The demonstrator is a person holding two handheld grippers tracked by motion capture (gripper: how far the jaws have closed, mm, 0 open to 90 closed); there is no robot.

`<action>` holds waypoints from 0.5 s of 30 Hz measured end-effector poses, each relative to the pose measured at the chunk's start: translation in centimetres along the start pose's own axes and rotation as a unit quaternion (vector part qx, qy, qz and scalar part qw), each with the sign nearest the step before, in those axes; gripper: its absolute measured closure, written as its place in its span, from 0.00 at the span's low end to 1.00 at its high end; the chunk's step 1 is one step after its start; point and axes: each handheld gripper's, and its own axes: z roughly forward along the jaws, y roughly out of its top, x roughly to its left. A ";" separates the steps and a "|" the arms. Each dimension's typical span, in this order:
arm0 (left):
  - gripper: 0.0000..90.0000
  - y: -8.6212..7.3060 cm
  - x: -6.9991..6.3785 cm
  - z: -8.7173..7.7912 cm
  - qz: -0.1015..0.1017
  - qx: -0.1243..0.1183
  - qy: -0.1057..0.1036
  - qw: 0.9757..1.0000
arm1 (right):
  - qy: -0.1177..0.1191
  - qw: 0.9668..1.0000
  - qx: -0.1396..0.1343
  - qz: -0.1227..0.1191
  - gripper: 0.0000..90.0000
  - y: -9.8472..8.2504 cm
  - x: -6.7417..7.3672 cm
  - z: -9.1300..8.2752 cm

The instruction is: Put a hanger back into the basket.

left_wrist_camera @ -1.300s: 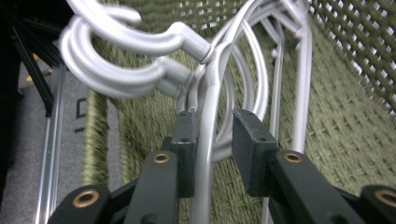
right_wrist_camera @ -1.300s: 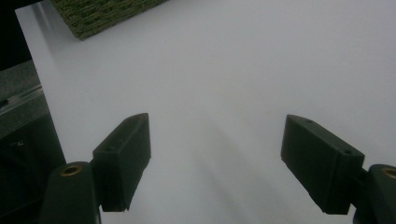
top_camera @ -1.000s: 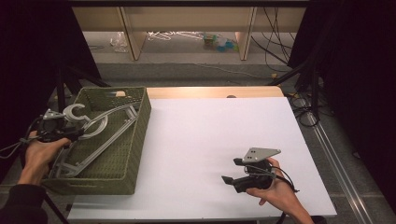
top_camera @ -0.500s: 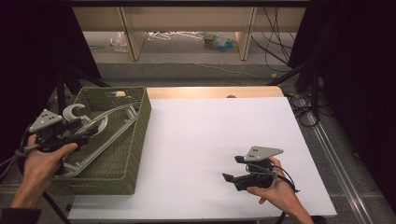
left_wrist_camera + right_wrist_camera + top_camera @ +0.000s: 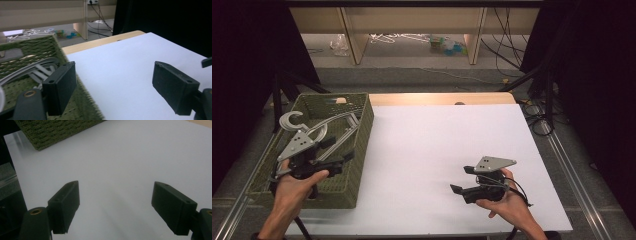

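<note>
The left gripper (image 5: 343, 161) is held over the near right part of the green woven rectangular basket (image 5: 360, 150), which stands on the left edge of the white worktop (image 5: 437, 145). Its jaws have just been opening and are now spread wide, with nothing between them. In the left gripper view, one jaw is seen above the basket's right wall and the other above the bare white surface.

The grey plastic clothes hangers (image 5: 329, 127) lie inside the basket, stacked lengthwise, with one hook (image 5: 290, 120) raised at the far left corner. In the left gripper view the hangers (image 5: 32, 70) are seen resting on the basket floor, beyond and to the left of the jaws, apart from them.

The right gripper (image 5: 457, 189) is held just above the near right area of the worktop, well apart from the basket. Its jaws are spread wide and empty; in the right gripper view the white surface (image 5: 120, 157) is seen between them, with a corner of the basket (image 5: 50, 132) beyond.
</note>
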 end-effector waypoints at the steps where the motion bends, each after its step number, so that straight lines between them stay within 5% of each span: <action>1: 0.21 0.0 0.0 0.0 0.000 0.000 0.000 1.000 | 0.000 1.000 0.000 0.000 0.26 0.0 0.0 0.0; 12: 0.18 -0.6 -3.0 0.9 0.022 -0.007 -0.026 0.999 | 0.002 1.000 -0.003 0.002 0.25 -0.1 -0.1 0.1; 14: 0.18 -0.7 -3.4 1.1 0.041 -0.004 -0.037 0.998 | 0.001 1.000 -0.004 0.000 0.24 -0.1 -0.1 0.2; 15: 0.18 -0.9 -3.9 1.2 0.033 -0.006 -0.041 0.999 | -0.001 1.000 -0.005 -0.002 0.23 -0.1 0.0 0.2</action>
